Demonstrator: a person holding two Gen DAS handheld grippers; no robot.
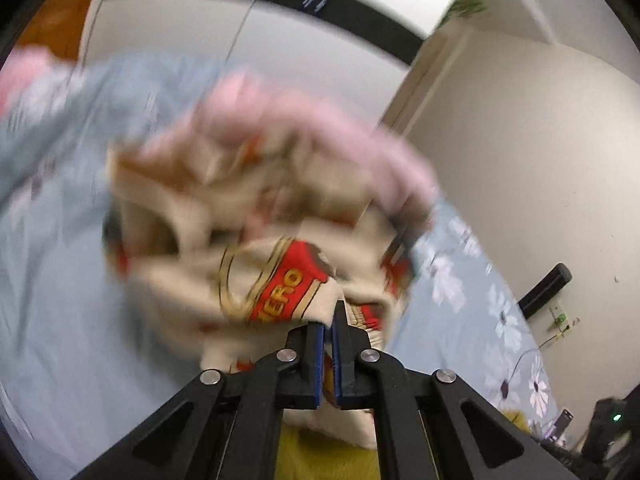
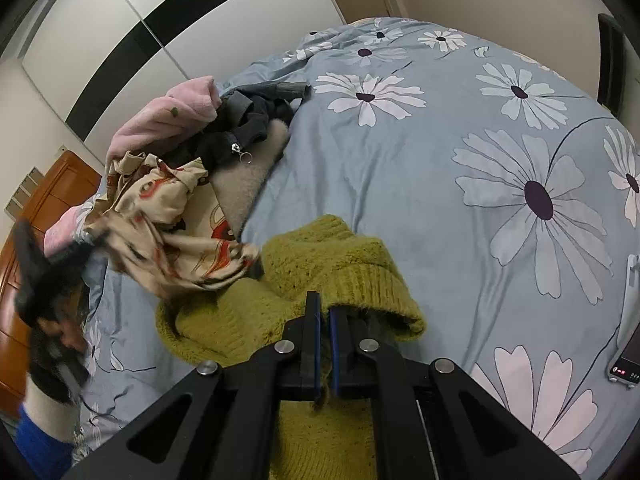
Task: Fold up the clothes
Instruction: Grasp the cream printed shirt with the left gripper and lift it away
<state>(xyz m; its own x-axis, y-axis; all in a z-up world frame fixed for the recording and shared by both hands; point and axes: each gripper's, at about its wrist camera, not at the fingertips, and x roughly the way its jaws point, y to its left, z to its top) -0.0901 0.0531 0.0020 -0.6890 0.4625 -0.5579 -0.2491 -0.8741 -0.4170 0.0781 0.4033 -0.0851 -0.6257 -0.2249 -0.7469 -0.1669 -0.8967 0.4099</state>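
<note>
In the left wrist view my left gripper (image 1: 329, 318) is shut on a cream garment with a red and yellow print (image 1: 280, 280), lifted and blurred by motion. A pink garment (image 1: 304, 120) hangs behind it. The right wrist view shows the same cream garment (image 2: 176, 236) stretched from the pile toward the blurred left gripper (image 2: 86, 246) at the far left. My right gripper (image 2: 325, 306) is shut on a yellow-green knitted sweater (image 2: 320, 256), which lies bunched on the blue floral bed cover (image 2: 400, 160). A strip of that sweater (image 1: 328, 456) shows under the left fingers.
A pile at the bed's left holds a pink fleece (image 2: 168, 116), a dark grey zipped garment (image 2: 248, 120) and a beige fluffy piece (image 2: 252, 172). A phone (image 2: 626, 360) lies at the right edge. A white wardrobe (image 2: 120, 20) and wooden furniture (image 2: 52, 188) stand beyond.
</note>
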